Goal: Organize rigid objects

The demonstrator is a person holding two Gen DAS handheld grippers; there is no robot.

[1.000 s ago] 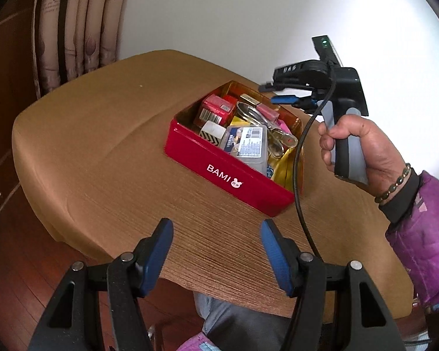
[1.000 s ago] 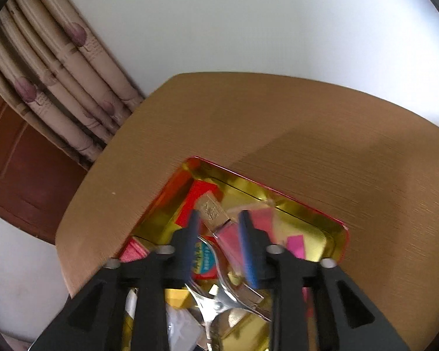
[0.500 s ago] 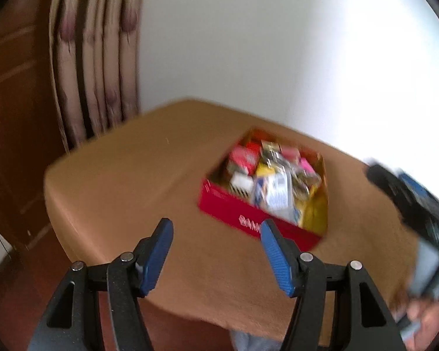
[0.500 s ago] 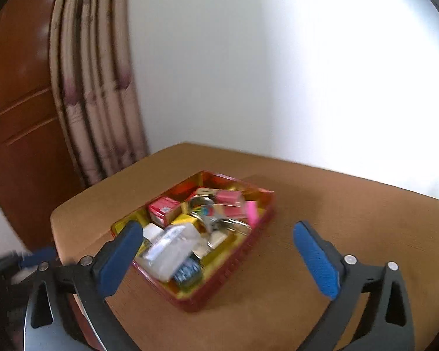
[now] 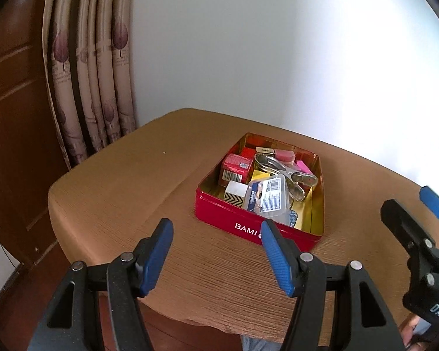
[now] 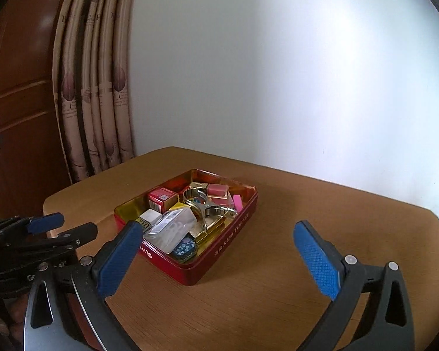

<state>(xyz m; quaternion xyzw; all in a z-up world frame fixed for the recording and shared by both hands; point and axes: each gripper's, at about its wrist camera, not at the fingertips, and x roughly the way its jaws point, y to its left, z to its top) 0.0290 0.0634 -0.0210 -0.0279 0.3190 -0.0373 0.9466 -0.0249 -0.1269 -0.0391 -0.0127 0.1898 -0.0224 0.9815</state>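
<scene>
- Red rectangular metal tin, crammed with small boxes and silver metal clips, sits mid-counter.
- Right claw gapes wide, empty; left claw half-open, empty.
- Risk: a clumsy reach could snag the heaped clutter, spilling pieces.

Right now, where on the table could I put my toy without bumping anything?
The table is bare right of the red tin, out to its far edge by the white wall. It is also bare left of the tin, toward the curtain. Inside the tin is crowded with small boxes and metal clips.
</scene>
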